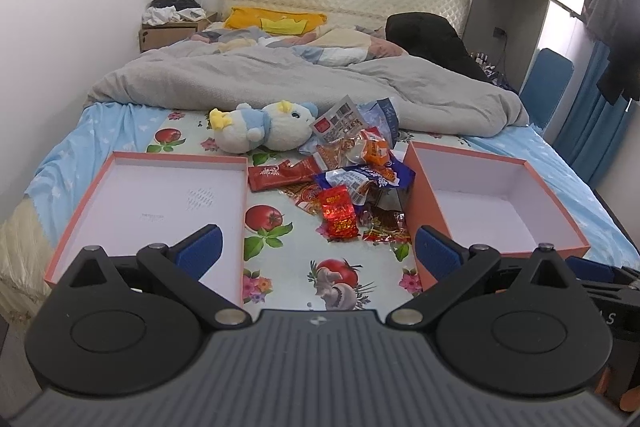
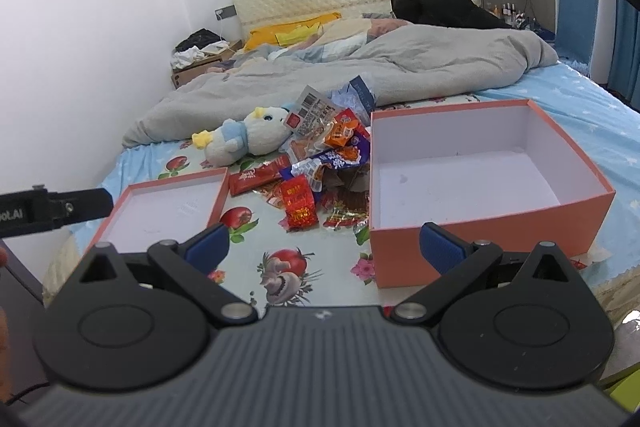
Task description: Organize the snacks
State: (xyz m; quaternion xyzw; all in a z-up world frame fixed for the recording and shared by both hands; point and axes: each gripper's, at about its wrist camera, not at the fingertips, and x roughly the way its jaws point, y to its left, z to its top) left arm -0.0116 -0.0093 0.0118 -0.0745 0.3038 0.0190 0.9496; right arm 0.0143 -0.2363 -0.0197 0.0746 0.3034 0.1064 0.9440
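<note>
A bed [image 1: 120, 131] with a fruit-print sheet fills a white-walled bedroom, and above its near end hang the left gripper [image 1: 318, 247] and the right gripper [image 2: 324, 245], each with its blue pads spread wide and nothing between them. Just beyond them a pile of snack packets [image 1: 344, 183] lies on the sheet between a shallow orange lid [image 1: 148, 203] on the left and a deeper orange box [image 2: 480, 179] on the right. A plush toy [image 1: 264, 127] lies behind the pile, touching it, before a rumpled grey duvet [image 1: 280, 75].

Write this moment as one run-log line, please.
left gripper: open, empty | right gripper: open, empty | snack pile: loose on bed | deep box: empty
</note>
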